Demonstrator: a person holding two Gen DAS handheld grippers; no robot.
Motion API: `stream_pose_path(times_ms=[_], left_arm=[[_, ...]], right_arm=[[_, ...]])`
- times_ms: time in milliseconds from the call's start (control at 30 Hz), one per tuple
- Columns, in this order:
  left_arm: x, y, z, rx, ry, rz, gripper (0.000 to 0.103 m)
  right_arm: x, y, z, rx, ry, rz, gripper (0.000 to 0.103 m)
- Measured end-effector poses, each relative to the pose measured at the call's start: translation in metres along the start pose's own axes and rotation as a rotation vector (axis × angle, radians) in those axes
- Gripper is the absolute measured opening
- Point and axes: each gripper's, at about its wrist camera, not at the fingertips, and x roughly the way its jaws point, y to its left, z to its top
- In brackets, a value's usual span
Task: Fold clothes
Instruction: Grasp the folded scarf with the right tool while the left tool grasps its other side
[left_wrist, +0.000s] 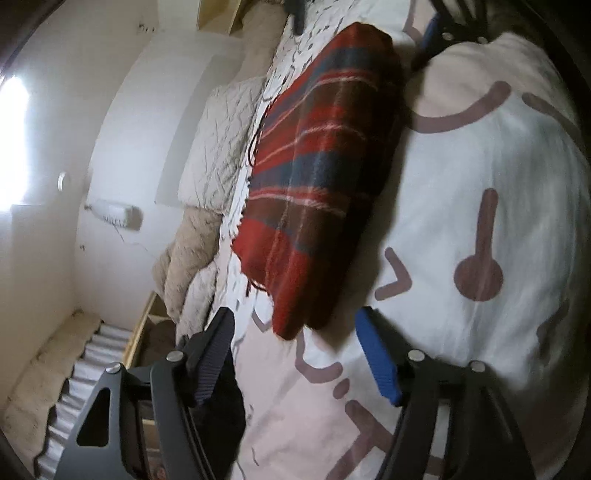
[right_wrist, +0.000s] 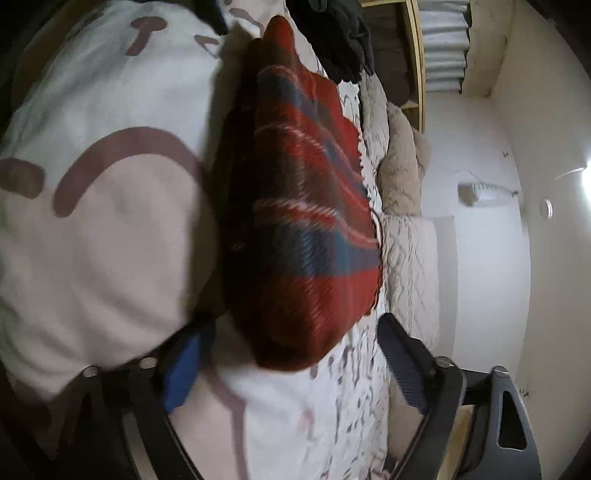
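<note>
**Left wrist and right wrist: both grippers released over a folded plaid**

Left wrist view: the left gripper (left_wrist: 295, 354) stands open with nothing gripped, one ribbed dark pad (left_wrist: 212, 354) and one blue pad (left_wrist: 376, 358) spread apart. Between and just beyond the fingers lies the plaid (left_wrist: 317, 173), a folded woollen cloth in red, navy and white checks with a fringed edge, resting on the duvet (left_wrist: 480, 155), smooth white fabric printed with brown arcs and bars. Beyond the plaid lie a quilted pillow (left_wrist: 218, 140) and a fluffy beige cushion (left_wrist: 188, 254).

Right wrist view: the right gripper (right_wrist: 295, 365) is open wide too, empty, with the plaid's near end (right_wrist: 295, 221) just ahead between its fingers. A black garment (right_wrist: 343, 37) lies past the plaid's far end. No writing is legible.
</note>
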Motion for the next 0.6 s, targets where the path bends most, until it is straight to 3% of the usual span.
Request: stream_pose_path(times_ms=[233, 333, 367, 433, 500, 600], left_arm=[[0.009, 0.031, 0.001, -0.122, 0.011, 0.038, 0.07], [0.015, 0.027, 0.002, -0.073, -0.015, 0.02, 0.068], [0.017, 0.025, 0.003, -0.055, -0.024, 0.015, 0.065], [0.02, 0.019, 0.004, -0.001, -0.025, 0.007, 0.039], [0.023, 0.022, 0.006, -0.004, -0.017, 0.007, 0.021], [0.025, 0.036, 0.009, -0.065, -0.037, 0.039, 0.013]], right_arm=[[0.001, -0.004, 0.005, -0.021, -0.042, -0.016, 0.094], [-0.002, -0.001, 0.005, 0.005, -0.031, -0.019, 0.094], [-0.002, -0.002, 0.005, 0.014, -0.026, -0.018, 0.094], [-0.001, -0.003, 0.006, 0.031, -0.015, -0.016, 0.094], [0.0, -0.005, 0.007, 0.047, -0.005, -0.018, 0.094], [-0.002, -0.004, 0.007, 0.069, 0.006, -0.021, 0.094]])
